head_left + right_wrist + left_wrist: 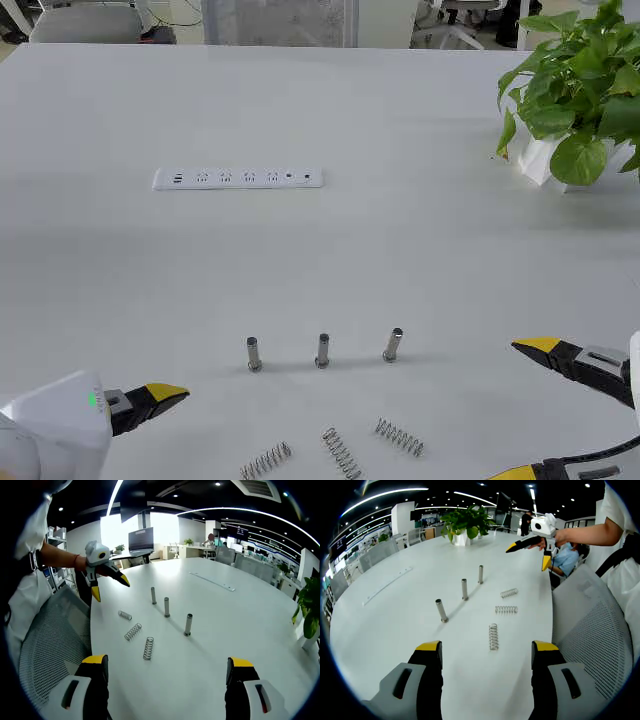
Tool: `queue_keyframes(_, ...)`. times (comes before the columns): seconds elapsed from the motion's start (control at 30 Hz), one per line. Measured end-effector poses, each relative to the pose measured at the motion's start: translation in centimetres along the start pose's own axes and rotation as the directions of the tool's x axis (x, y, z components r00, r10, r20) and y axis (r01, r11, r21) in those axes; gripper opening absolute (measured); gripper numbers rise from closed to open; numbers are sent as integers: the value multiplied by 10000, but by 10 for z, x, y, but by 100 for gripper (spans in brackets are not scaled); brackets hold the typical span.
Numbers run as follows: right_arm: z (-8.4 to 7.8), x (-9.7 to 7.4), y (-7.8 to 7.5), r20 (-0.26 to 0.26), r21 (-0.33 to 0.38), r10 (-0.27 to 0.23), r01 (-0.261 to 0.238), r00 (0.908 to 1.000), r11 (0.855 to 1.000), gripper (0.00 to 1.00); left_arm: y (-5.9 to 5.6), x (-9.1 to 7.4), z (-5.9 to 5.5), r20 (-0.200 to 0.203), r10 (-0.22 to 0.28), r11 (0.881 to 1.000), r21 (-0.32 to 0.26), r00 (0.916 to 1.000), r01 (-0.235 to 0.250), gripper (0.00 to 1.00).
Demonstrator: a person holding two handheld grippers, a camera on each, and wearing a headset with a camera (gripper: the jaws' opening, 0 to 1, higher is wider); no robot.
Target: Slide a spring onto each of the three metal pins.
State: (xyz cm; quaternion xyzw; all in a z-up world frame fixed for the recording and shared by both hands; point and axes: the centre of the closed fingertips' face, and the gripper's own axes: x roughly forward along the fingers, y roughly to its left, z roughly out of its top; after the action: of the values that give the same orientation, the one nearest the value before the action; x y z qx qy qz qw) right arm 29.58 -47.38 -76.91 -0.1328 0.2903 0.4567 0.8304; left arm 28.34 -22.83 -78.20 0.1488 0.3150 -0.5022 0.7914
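Three pins (pixel 322 350) upright in row on table (pixel 420 250), bare. Three springs (pixel 341 452) lie just in front, near our edge. We hold left gripper (pixel 109 590) and right gripper (pixel 512 410) spread, flanking, touching nothing. Open tabletop beyond pins up to strip (pixel 238 178) and plant (pixel 580 90).

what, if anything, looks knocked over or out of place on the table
Nothing stands out. The three pins stand on their bases in a row, the three springs lie loose on the table before them, none visibly bent. The left gripper and right gripper are open, holding nothing.
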Motion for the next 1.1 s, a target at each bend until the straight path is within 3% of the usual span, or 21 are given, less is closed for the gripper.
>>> queue_keyframes(0.1, 1, 0, 1, 39, 42, -10, 10, 10000, 10000, 97, 2, 5, -8, -613, 205, 9997, 148, 9979, -196, 56)
queue_keyframes(0.37, 0, 0, 2, 115, 134, -23, 21, 9999, 9999, 97, -6, 21, -5, -962, 26, 9999, 104, 9954, -16, 41)
queue_keyframes(0.6, -2, 0, 3, 121, 168, -29, 27, 9999, 9999, 95, -6, 37, -13, -1554, 56, 9998, -159, 9878, -81, 33)
queue_keyframes(0.73, -2, -1, 2, 144, 217, -85, 82, 9999, 9997, 95, -6, 43, -17, -1968, 188, 9998, -53, 9803, -202, 23)
queue_keyframes(0.8, -2, 0, 2, 155, 234, -85, 82, 9998, 9997, 95, -8, 46, -18, -2027, 101, 9998, -122, 9792, -129, 23)
queue_keyframes(1.1, -3, 1, 4, 165, 294, -63, 58, 9998, 9996, 94, -10, 56, -30, -2891, 16, 10000, -85, 9573, -42, 18)
